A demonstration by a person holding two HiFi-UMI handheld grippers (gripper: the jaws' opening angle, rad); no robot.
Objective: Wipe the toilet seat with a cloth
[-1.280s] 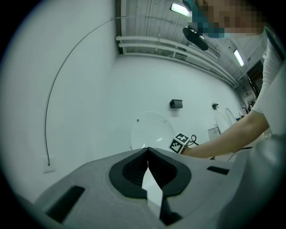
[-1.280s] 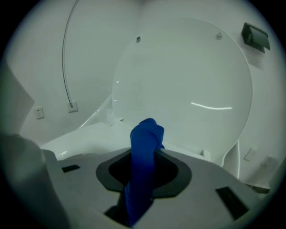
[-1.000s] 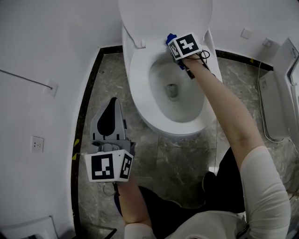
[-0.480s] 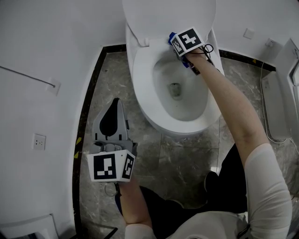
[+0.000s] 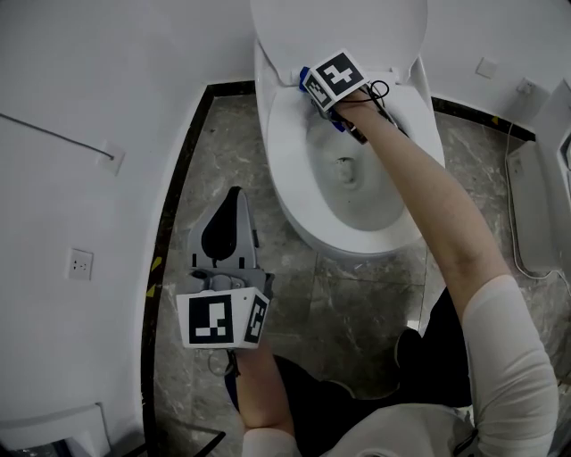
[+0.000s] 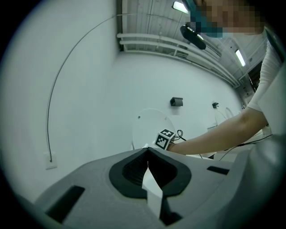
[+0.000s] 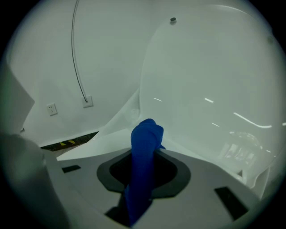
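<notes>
Shift since a second ago: right gripper (image 5: pixel 310 82) has slid leftward along the back of the toilet seat (image 5: pixel 284 143), from right of the bowl's midline to just left of it, close under the raised lid (image 5: pixel 339 27). Its jaws stay clamped on the cloth (image 7: pixel 145 143), a deep blue bunched roll that stands up between them, soft and creased, and presses at the rear of the seat in the upper centre of the head view. Seat and lid are white, smooth and glossy, with streaks of light on the lid; the seat is a rounded oval ring around the bowl (image 5: pixel 348 178). Left gripper (image 5: pixel 235 198) has hardly moved. It hangs at lower left over the floor (image 5: pixel 232 134), well apart from the toilet, its grey jaws pressed together with nothing between them. Floor is mottled grey stone tile with a dark border strip (image 5: pixel 169 205) along the white wall. Wall socket (image 5: pixel 80 263) sits at far left. Person's forearm (image 5: pixel 428 205) crosses the right side of the seat and hides that part.
</notes>
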